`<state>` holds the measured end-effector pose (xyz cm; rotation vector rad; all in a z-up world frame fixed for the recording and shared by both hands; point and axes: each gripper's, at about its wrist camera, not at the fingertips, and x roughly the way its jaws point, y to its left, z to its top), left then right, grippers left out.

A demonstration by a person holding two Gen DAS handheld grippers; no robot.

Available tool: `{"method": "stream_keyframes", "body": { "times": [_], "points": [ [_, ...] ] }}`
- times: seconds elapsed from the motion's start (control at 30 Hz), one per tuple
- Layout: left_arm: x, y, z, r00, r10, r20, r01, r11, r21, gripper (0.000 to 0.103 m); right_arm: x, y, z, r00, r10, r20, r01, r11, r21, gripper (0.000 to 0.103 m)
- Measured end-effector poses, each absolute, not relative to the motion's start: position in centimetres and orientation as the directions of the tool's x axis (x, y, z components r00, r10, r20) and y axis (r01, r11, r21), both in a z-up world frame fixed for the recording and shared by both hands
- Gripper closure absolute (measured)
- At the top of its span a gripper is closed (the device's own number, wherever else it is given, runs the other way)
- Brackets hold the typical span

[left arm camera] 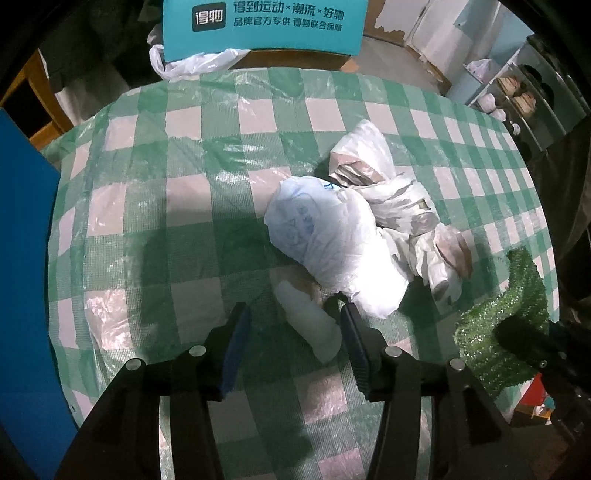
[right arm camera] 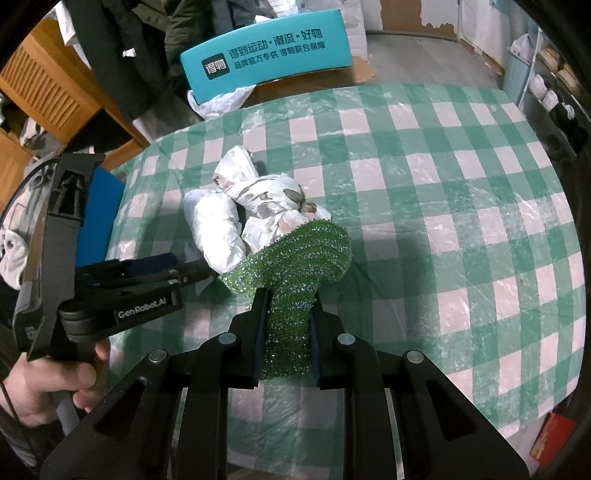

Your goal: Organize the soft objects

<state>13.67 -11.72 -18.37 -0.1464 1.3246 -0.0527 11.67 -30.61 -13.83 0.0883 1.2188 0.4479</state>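
Two crumpled white plastic bag bundles lie together on the checked table (left arm camera: 177, 192): a plain one (left arm camera: 332, 236) (right arm camera: 218, 229) and one with brown patches (left arm camera: 399, 199) (right arm camera: 266, 195). My left gripper (left arm camera: 293, 325) points down at the near end of the plain bundle. Its jaws stand apart, and a white tail of plastic (left arm camera: 314, 328) lies between them, not pinched. A sparkly green knitted cloth (right arm camera: 303, 251) (left arm camera: 506, 325) hangs in my right gripper (right arm camera: 286, 306), which is shut on its narrow end. The cloth's wide end rests against the bundles.
A teal printed box (left arm camera: 266, 26) (right arm camera: 266, 55) and a loose white bag (left arm camera: 192, 62) sit beyond the table's far edge. A blue board (left arm camera: 22, 258) stands at the left. Shelves with bowls (left arm camera: 524, 96) are at the right. A person's hand (right arm camera: 48, 380) holds the left gripper's handle.
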Motion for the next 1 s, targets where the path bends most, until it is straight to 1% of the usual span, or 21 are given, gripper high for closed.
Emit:
{"method": "stream_keyframes", "body": {
  "times": [0.13, 0.17, 0.2, 0.23, 0.27, 0.47, 0.53, 0.7, 1.0],
  "points": [
    [13.8, -12.0, -18.4, 0.247, -0.107, -0.963, -0.034, 0.992, -0.119, 0.052, 11.7, -30.7, -13.8, 0.270, 0.378, -0.885, -0.284, 0.910, 0.302, 0.085],
    [13.7, -12.2, -18.4, 0.248, -0.100, -0.964, -0.031, 0.993, -0.111, 0.058, 11.7, -30.7, -13.8, 0.270, 0.379, -0.885, -0.285, 0.910, 0.302, 0.085],
    [13.7, -12.3, -18.4, 0.248, -0.097, -0.964, -0.022, 0.994, -0.106, 0.067, 11.7, -30.7, -13.8, 0.271, 0.379, -0.885, -0.283, 0.910, 0.303, 0.085],
    [13.7, -12.4, -18.4, 0.245, -0.105, -0.964, -0.015, 0.994, -0.112, 0.069, 11.7, -30.8, -13.8, 0.272, 0.379, -0.884, -0.282, 0.910, 0.304, 0.085],
    [13.7, -12.5, -18.5, 0.242, -0.114, -0.963, -0.010, 0.993, -0.120, 0.075, 11.7, -30.8, -13.7, 0.273, 0.380, -0.884, -0.281, 0.910, 0.304, 0.085],
    [13.1, -12.9, -18.2, 0.256, -0.107, -0.961, 0.021, 0.994, -0.105, 0.084, 11.6, -30.9, -13.3, 0.280, 0.381, -0.881, -0.281, 0.910, 0.305, 0.085],
    [13.0, -12.8, -18.0, 0.256, -0.124, -0.959, 0.024, 0.992, -0.122, 0.091, 11.6, -30.8, -13.2, 0.283, 0.380, -0.881, -0.283, 0.910, 0.302, 0.085],
    [12.7, -12.2, -17.1, 0.258, -0.152, -0.954, 0.023, 0.988, -0.151, 0.091, 11.4, -30.7, -12.6, 0.292, 0.384, -0.876, -0.291, 0.908, 0.301, 0.085],
    [11.5, -12.1, -15.4, 0.284, -0.163, -0.945, 0.054, 0.987, -0.154, 0.091, 11.0, -30.1, -11.3, 0.313, 0.387, -0.867, -0.311, 0.905, 0.292, 0.085]
  ]
}}
